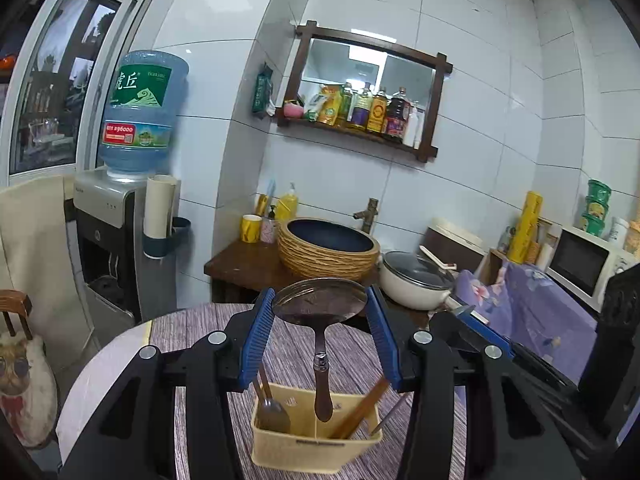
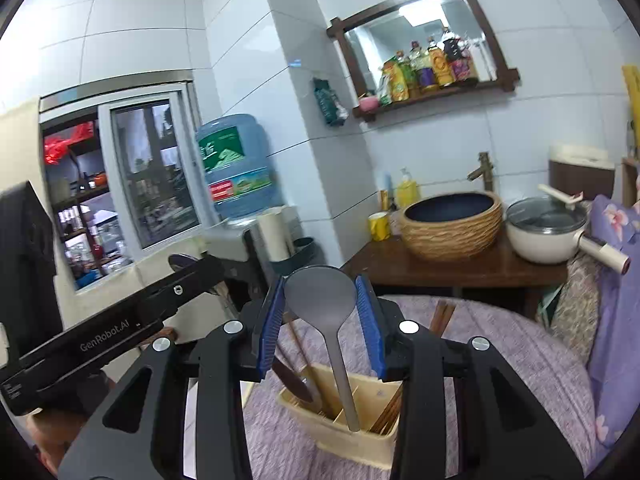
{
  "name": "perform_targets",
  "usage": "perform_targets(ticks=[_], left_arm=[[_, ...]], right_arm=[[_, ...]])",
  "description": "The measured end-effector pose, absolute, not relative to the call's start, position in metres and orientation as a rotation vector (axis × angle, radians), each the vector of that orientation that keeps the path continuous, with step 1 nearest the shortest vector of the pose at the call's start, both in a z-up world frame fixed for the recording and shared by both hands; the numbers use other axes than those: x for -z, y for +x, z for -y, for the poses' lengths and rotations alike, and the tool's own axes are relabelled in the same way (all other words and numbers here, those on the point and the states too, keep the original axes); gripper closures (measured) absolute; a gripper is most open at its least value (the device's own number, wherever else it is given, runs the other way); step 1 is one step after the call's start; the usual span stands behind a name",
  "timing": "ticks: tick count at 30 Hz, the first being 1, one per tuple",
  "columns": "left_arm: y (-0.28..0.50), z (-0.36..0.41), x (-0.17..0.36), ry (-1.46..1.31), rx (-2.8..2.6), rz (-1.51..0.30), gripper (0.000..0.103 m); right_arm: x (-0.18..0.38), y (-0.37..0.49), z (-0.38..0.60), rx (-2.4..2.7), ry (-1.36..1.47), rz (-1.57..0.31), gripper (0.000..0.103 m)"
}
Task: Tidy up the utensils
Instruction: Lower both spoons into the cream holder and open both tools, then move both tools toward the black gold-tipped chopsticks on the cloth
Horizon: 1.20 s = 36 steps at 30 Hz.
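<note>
My left gripper (image 1: 319,300) is shut on the bowl of a dark metal spoon (image 1: 320,304) with a brown handle that hangs down over the beige utensil caddy (image 1: 312,448). The caddy holds a spoon (image 1: 272,412) and wooden chopsticks (image 1: 360,412). My right gripper (image 2: 320,296) is shut on the head of a grey ladle-like spoon (image 2: 320,296); its handle reaches down into a middle compartment of the caddy (image 2: 340,436). Chopsticks (image 2: 390,408) and a dark spoon (image 2: 294,380) stand in the caddy there too. The left gripper body (image 2: 100,340) shows at the left of the right wrist view.
The caddy stands on a round table with a purple striped cloth (image 1: 288,344). Behind are a wooden counter with a woven basin (image 1: 328,248), a white lidded pot (image 1: 416,280), a water dispenser (image 1: 116,240), a microwave (image 1: 588,260) and a wall shelf of bottles (image 1: 360,108).
</note>
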<state>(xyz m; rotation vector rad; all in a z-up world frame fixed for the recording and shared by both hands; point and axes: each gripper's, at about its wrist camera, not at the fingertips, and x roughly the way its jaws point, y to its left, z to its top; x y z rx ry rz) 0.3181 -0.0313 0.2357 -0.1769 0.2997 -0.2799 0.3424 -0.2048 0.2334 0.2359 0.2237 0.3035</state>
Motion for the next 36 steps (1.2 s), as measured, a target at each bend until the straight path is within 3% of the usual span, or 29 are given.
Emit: perform_targets(ticks=[17, 28, 31, 33, 36], left_arm=[[0.341, 0.035, -0.146, -0.135, 0.257, -0.437, 0.056], [0.343, 0.033, -0.122, -0.133, 0.267, -0.501, 0.056], [0.332, 0.028, -0.128, -0.148, 0.274, -0.470, 0.049], [0.320, 0.024, -0.135, -0.156, 0.274, -0.436, 0.037], [0.297, 0.018, -0.141, -0.142, 0.257, -0.386, 0.030]], right_arm=[[-0.123, 0.376, 0.206, -0.190, 0.212, -0.368, 0.066], [-0.100, 0.365, 0.199, -0.164, 0.134, -0.369, 0.065], [-0.101, 0.357, 0.201, -0.174, 0.133, -0.358, 0.054], [-0.104, 0.349, 0.202, -0.174, 0.126, -0.341, 0.051], [-0.106, 0.331, 0.206, -0.163, 0.124, -0.327, 0.044]])
